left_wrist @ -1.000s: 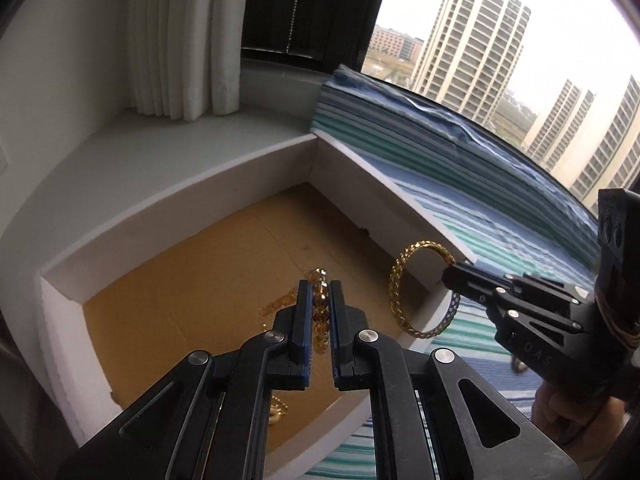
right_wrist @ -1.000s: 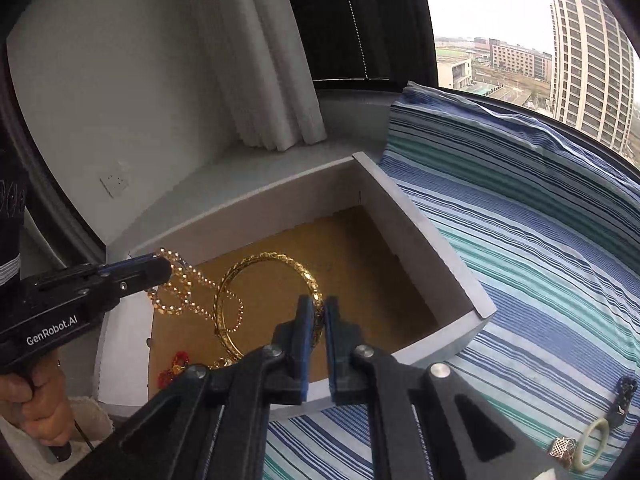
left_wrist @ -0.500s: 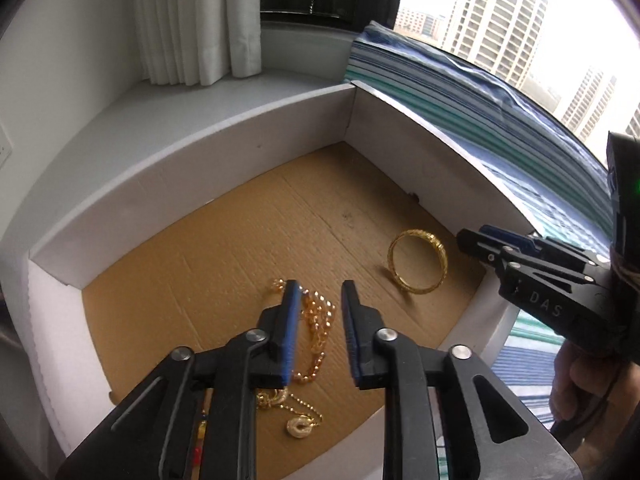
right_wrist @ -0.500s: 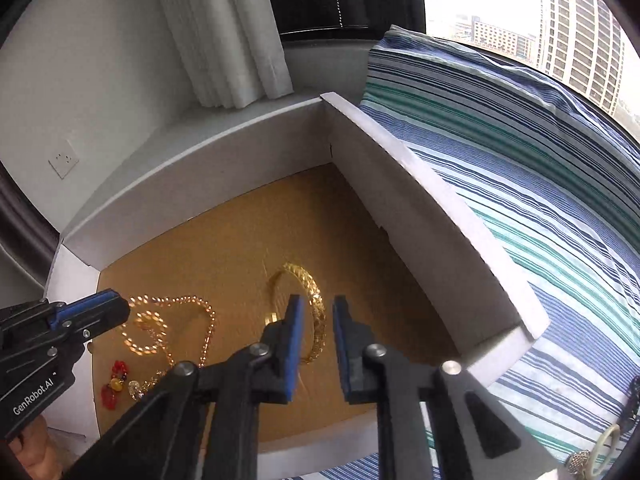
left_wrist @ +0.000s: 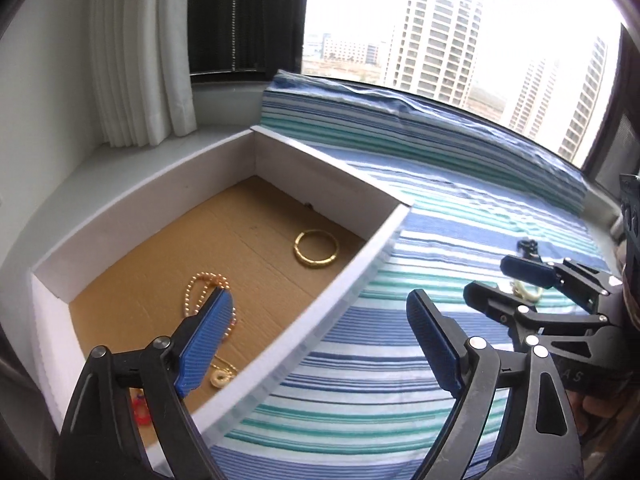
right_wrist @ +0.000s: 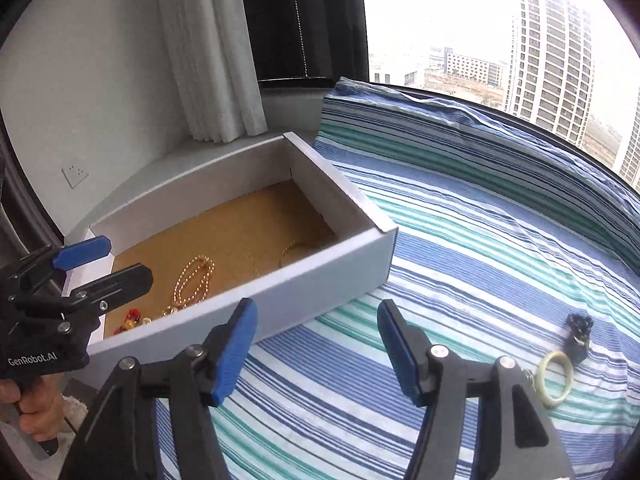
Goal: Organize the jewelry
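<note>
Gleaming round gold bangle on corrugated cardboard

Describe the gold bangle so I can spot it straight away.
Find the white box with the brown cardboard floor beside the striped bedding. The gold bangle lies flat on that floor near the far right corner. Unlike the beaded gold necklace nearer the camera, it is one solid closed ring.
</note>
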`<action>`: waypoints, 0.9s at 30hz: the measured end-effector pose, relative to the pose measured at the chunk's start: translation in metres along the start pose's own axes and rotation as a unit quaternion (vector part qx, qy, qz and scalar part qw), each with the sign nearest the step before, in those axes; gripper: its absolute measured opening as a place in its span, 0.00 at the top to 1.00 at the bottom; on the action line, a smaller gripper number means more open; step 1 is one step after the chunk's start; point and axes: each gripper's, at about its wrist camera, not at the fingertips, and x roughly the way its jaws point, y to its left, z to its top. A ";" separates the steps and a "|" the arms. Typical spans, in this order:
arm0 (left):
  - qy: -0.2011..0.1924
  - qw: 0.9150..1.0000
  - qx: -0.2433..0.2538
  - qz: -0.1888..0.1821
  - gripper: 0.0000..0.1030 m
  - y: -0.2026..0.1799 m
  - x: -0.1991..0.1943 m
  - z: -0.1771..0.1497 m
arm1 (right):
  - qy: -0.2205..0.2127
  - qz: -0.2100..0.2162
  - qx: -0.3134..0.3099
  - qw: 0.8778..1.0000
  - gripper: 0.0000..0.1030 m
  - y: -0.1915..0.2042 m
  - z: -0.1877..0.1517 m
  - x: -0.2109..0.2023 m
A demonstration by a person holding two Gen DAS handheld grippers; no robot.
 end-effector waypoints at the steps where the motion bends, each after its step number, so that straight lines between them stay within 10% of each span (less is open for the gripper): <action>1: 0.006 1.000 0.007 -0.012 0.13 -0.013 0.000 -0.009 | 0.005 -0.009 0.005 1.000 0.38 -0.006 -0.014 -0.008; 16: 0.114 0.981 0.069 -0.144 0.13 -0.145 0.021 -0.115 | 0.043 -0.179 0.133 0.974 0.38 -0.117 -0.212 -0.107; 27: 0.072 0.981 0.112 -0.144 0.13 -0.166 0.005 -0.120 | 0.027 -0.178 0.169 0.969 0.38 -0.128 -0.233 -0.123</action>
